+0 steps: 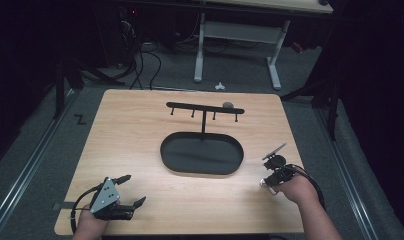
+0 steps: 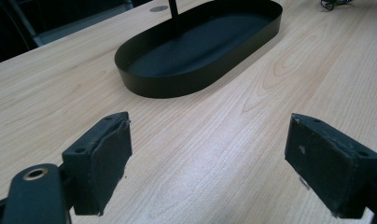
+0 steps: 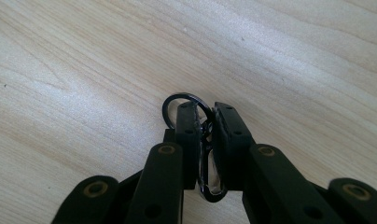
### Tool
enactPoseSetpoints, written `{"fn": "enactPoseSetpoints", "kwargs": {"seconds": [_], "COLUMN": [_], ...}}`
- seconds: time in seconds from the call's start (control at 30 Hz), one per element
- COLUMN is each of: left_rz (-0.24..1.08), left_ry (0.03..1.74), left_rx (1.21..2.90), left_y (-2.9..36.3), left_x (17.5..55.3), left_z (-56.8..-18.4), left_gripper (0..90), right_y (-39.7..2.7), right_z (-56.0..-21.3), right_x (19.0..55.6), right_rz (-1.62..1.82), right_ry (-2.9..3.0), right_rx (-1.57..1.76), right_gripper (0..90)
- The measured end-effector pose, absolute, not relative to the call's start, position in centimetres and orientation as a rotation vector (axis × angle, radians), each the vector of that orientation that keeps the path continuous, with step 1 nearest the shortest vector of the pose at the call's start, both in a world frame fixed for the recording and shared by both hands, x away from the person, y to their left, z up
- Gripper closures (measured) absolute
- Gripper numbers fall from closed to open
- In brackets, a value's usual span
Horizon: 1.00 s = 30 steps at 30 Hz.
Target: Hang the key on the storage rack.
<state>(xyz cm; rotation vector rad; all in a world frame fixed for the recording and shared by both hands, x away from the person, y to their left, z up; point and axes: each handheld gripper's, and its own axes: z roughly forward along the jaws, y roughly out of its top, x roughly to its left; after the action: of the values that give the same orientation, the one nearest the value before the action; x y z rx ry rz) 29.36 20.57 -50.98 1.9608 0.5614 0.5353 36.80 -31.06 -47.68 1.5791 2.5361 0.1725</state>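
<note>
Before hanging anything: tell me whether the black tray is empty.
Empty: the black tray shows only its bare dark floor around the stand's post.

Only the oval tray (image 1: 202, 154) and hook stand (image 1: 204, 108) interrupt the bare table (image 1: 130, 130)

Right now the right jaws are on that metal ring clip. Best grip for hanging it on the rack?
Probably keep the grip as it is: the right gripper clamps the clip body from both flat sides, leaving the ring sticking out past the jaws, free to slip over a peg on the rack.
</note>
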Motion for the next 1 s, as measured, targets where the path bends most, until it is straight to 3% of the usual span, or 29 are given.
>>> {"fn": "enactPoseSetpoints", "kwargs": {"seconds": [0.13,0.23,1.0], "left_rz": [0.535,0.534,0.531], "left_ry": [0.559,0.558,0.559], "left_rx": [1.961,1.961,1.965], "left_y": [20.52,20.52,20.5], "left_x": [29.35,29.34,29.36], "left_z": [-51.0,-50.98,-51.02], "left_gripper": [15.2,15.2,15.2], "right_y": [-30.98,-31.01,-31.11], "right_z": [-47.29,-47.0,-47.25], "right_x": [36.69,36.61,36.44], "right_rz": [0.197,0.202,0.228], "right_ry": [2.535,2.523,2.5], "right_rx": [1.581,1.571,1.6], "right_gripper": [81.9,88.2,88.6]}}
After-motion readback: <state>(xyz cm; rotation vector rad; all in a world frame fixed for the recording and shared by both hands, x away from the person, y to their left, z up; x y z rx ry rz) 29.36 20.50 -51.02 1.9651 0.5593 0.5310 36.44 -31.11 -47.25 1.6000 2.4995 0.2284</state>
